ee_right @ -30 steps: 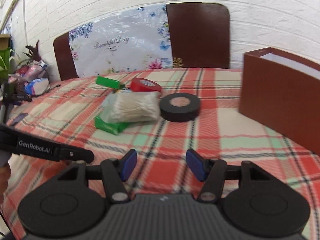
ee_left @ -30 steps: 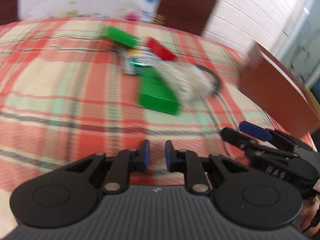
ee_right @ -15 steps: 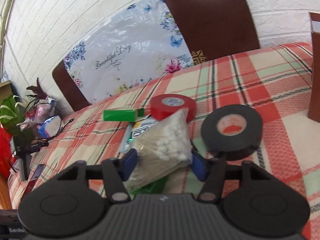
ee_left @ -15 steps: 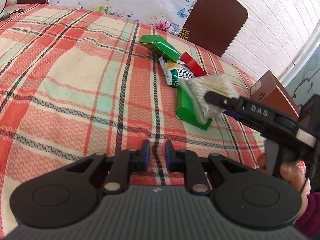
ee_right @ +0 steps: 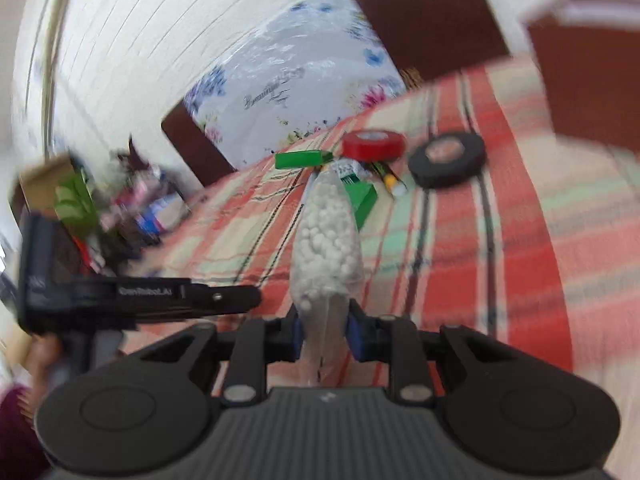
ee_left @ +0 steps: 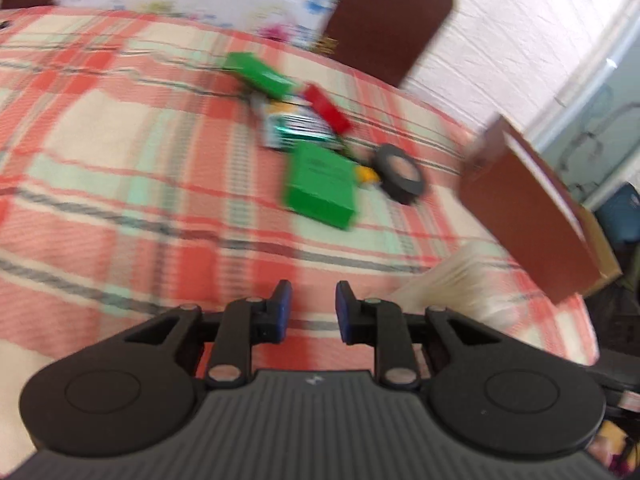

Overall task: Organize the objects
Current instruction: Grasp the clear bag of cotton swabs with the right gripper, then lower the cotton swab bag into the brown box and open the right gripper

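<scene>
Right gripper (ee_right: 323, 334) tilts down over the table (ee_right: 520, 248); we see its jaws easing apart yet pinching a swab bag (ee_right: 326, 248). Left gripper (ee_left: 310, 312), jaws narrow and opening, holds nothing. Blur obscures the small items beside the green box (ee_left: 320, 184). Open cloth lies near left; brown box (ee_left: 528, 208) bounds the right.

My left gripper (ee_left: 310, 312) and right gripper (ee_right: 323, 330) look alike: matte black linkage arms with silver pivot screws, round black discs on each side, a ribbed grey housing, and blue pads on the jaws. White "GenRobot.AI" lettering runs along one black arm. A maroon sleeve (ee_right: 16, 432) shows at my wrist.
</scene>
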Motion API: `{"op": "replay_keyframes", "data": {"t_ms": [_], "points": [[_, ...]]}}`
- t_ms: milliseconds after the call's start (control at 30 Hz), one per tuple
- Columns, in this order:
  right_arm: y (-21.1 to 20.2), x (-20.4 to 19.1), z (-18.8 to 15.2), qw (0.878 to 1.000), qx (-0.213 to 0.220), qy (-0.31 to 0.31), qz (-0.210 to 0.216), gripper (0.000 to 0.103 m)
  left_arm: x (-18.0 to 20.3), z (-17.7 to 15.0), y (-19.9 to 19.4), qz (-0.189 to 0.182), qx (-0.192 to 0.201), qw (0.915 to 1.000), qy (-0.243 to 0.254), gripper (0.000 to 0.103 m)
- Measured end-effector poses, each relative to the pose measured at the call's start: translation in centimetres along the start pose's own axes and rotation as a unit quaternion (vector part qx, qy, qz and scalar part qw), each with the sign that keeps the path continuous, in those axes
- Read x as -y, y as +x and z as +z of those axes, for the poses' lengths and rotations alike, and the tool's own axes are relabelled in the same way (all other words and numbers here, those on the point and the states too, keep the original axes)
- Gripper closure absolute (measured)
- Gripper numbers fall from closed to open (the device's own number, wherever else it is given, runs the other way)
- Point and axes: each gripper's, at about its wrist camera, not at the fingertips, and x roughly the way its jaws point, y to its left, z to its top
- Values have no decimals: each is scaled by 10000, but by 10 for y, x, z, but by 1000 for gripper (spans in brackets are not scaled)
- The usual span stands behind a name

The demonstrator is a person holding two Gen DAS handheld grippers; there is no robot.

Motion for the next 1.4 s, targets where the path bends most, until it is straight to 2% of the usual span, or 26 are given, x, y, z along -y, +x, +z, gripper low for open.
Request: {"op": "replay_keyframes", "data": {"t_ms": [33,67,100,200,300,367,467,500,533,600,633,767,900,1033,1133,1300,1333,1400], "points": [[-6,3,-2,9995,89,-33,-300,56,8,0,1,-104,-62,9999,72,72],[-14,3,-4,9974,250,-163,-653,35,17,-1,2,-202,-130,9996,123,70],[-22,2,-6,9942,439,-341,-922,24,27,-3,3,-295,-208,9992,165,66],[-40,-10,-11,9858,723,-995,-1142,18,50,-10,11,-515,-508,9971,247,62],[-42,-21,-23,9779,660,-1655,-1097,7,65,-14,26,-642,-797,9946,190,58],[-34,-27,-29,9680,548,-2120,-1227,5,71,-16,40,-548,-954,9938,140,58],[-16,-25,-29,9572,255,-2474,-1482,5,77,-21,58,-458,-968,9942,142,61],[-8,-22,-26,9575,136,-2471,-1481,11,79,-20,60,-445,-924,9945,188,70],[0,-17,-22,9602,17,-2412,-1411,17,82,-19,62,-408,-934,9945,241,73],[7,-12,-16,9623,54,-2337,-1391,29,88,-13,61,-286,-874,9952,333,76],[7,-11,-13,9612,95,-2370,-1409,31,93,-9,60,-256,-849,9952,411,77],[-10,-10,2,9580,659,-2369,-1477,36,123,14,51,-359,-528,9940,885,78],[-38,-11,27,9395,1549,-2427,-1858,36,170,44,48,-641,-65,9873,1455,78],[-64,4,53,9197,2219,-2350,-2229,36,217,65,63,-872,176,9780,1884,78],[-77,20,69,9080,2475,-2239,-2533,36,245,74,82,-988,198,9723,2108,78],[-84,46,79,8866,2634,-2256,-3062,36,279,79,113,-1078,50,9679,2268,77],[-86,51,81,8856,2665,-2190,-3109,36,282,79,116,-1092,34,9668,2312,77],[-94,66,88,8932,2763,-1831,-3039,38,293,77,121,-1073,93,9627,2482,78]]}}
